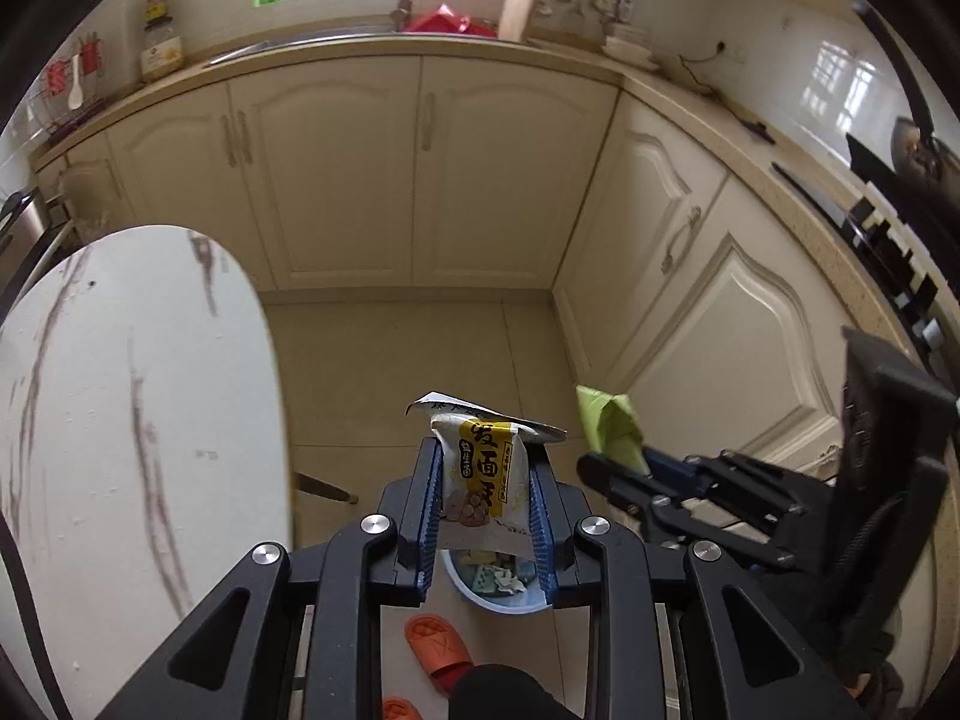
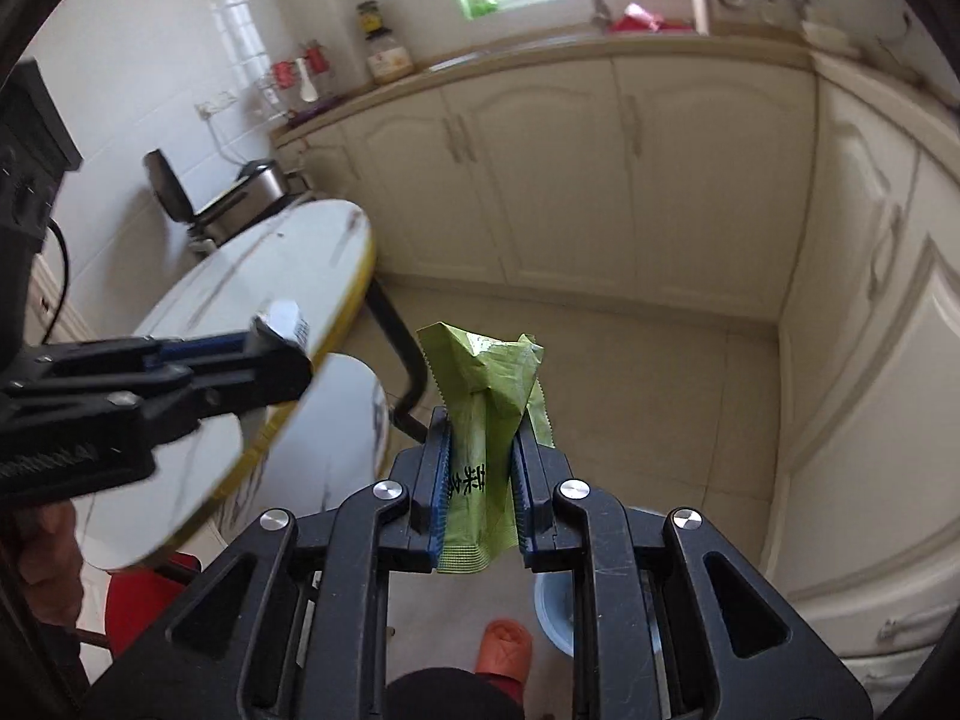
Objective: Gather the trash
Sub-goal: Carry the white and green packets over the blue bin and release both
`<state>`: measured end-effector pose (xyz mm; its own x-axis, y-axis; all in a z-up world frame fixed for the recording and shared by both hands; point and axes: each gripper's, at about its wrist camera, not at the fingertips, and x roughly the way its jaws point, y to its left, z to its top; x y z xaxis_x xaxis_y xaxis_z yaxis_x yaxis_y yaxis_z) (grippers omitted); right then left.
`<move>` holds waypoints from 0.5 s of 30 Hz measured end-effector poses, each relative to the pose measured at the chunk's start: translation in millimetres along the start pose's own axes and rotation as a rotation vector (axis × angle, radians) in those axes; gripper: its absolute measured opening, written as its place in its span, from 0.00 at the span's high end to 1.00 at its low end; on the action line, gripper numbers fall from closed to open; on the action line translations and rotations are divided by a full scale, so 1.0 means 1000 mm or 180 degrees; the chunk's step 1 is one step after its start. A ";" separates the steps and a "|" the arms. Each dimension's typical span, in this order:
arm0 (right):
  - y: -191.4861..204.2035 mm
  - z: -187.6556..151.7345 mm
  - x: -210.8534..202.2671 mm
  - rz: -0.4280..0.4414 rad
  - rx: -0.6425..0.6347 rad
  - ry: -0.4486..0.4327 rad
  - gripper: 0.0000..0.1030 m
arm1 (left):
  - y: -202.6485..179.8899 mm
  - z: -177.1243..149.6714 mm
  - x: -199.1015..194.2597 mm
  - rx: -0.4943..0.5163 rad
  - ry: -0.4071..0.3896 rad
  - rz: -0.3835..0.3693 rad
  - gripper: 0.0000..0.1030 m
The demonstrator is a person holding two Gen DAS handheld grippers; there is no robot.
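Note:
My left gripper (image 1: 483, 462) is shut on a white and yellow snack wrapper (image 1: 480, 480) that stands up between its blue pads. Directly below it on the floor sits a light blue trash bin (image 1: 498, 591) with several crumpled scraps inside. My right gripper (image 2: 480, 438) is shut on a crumpled green wrapper (image 2: 486, 396). That green wrapper (image 1: 609, 423) and the right gripper (image 1: 606, 468) also show at the right of the left wrist view. The left gripper (image 2: 282, 354) enters the right wrist view from the left. The bin's rim (image 2: 552, 618) peeks out under the right gripper.
A round white marble table (image 1: 132, 420) with a yellow edge (image 2: 354, 300) stands to the left. Cream kitchen cabinets (image 1: 420, 168) line the back and right walls. Orange slippers (image 1: 435, 642) on a person's feet are near the bin. A red stool (image 2: 138, 606) sits under the table.

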<state>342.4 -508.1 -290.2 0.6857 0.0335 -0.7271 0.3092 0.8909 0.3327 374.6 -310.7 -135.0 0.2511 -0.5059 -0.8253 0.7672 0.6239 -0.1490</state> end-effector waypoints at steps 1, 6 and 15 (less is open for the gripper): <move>-0.016 -0.009 0.012 -0.0014 0.0123 0.0105 0.83 | -0.007 0.001 0.012 0.0035 0.0068 -0.0037 0.78; -0.079 -0.038 0.053 -0.0175 0.0541 0.0378 0.76 | -0.021 0.007 0.082 0.0117 0.0438 -0.0112 0.78; -0.147 -0.072 0.073 -0.0519 0.1048 0.0570 0.44 | -0.013 0.001 0.204 0.0039 0.1112 -0.0213 0.78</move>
<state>299.5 -603.8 -435.9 0.4938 0.0080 -0.8695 0.6188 0.6993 0.3578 416.6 -422.4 -300.4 -0.0154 -0.3097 -0.9507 0.7827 0.5880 -0.2042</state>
